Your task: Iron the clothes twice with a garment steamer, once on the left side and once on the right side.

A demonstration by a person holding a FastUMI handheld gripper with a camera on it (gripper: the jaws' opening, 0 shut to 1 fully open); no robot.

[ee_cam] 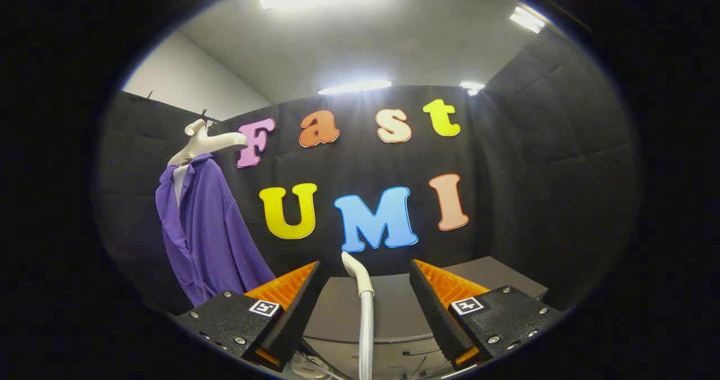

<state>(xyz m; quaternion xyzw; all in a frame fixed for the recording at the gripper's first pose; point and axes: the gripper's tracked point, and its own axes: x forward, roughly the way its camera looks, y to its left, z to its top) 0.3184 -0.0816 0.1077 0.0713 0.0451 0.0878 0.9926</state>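
Gripper view: your gripper (365,307) has its fingers spread wide, clamped on nothing. The steamer wand (364,301) stands upright between them, touching neither, its head (354,267) up near the fingertips and its hose running down below. The purple garment (208,234) hangs on a pale mannequin hanger (202,141) against the booth wall, off to the left and well beyond the fingers. A grey table (484,276) sits behind the wand.

The step looks like the grab, with no ironing pass begun. Centre the wand between the fingers and close squarely on the handle just under the head, not on the hose; the exact handle section is hard to make out here. Grip firmly, lift straight, then swing left toward the garment.
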